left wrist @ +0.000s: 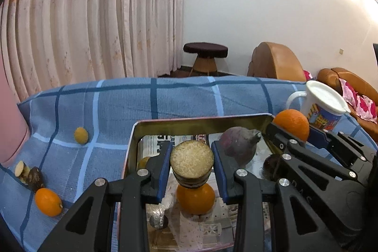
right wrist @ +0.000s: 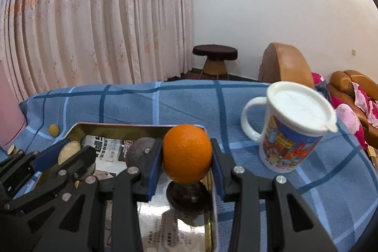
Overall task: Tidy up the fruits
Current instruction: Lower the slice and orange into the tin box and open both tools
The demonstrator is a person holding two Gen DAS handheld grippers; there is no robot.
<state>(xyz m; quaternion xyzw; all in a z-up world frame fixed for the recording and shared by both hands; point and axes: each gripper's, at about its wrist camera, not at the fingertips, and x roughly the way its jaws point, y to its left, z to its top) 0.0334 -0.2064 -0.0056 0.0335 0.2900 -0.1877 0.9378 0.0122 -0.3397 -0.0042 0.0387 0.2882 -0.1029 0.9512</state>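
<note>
My left gripper (left wrist: 191, 157) is shut on a cut piece of dark-skinned fruit (left wrist: 191, 163) whose pale grainy face is turned toward the camera. It hangs over a shiny metal tray (left wrist: 200, 119), above an orange (left wrist: 195, 200) lying inside. A purple fruit (left wrist: 238, 144) also lies in the tray. My right gripper (right wrist: 186, 157) is shut on another orange (right wrist: 186, 154) at the tray's right rim (right wrist: 213, 200), above a dark round fruit (right wrist: 186, 196). In the right wrist view the left gripper (right wrist: 68, 154) shows at the left with its cut piece (right wrist: 69, 151).
A lidded white mug (right wrist: 290, 129) stands on the blue checked cloth (right wrist: 165, 105) right of the tray. On the cloth left of the tray lie a small yellow fruit (left wrist: 81, 135), a loose orange (left wrist: 48, 202) and cut pieces (left wrist: 28, 174). Sofas stand beyond.
</note>
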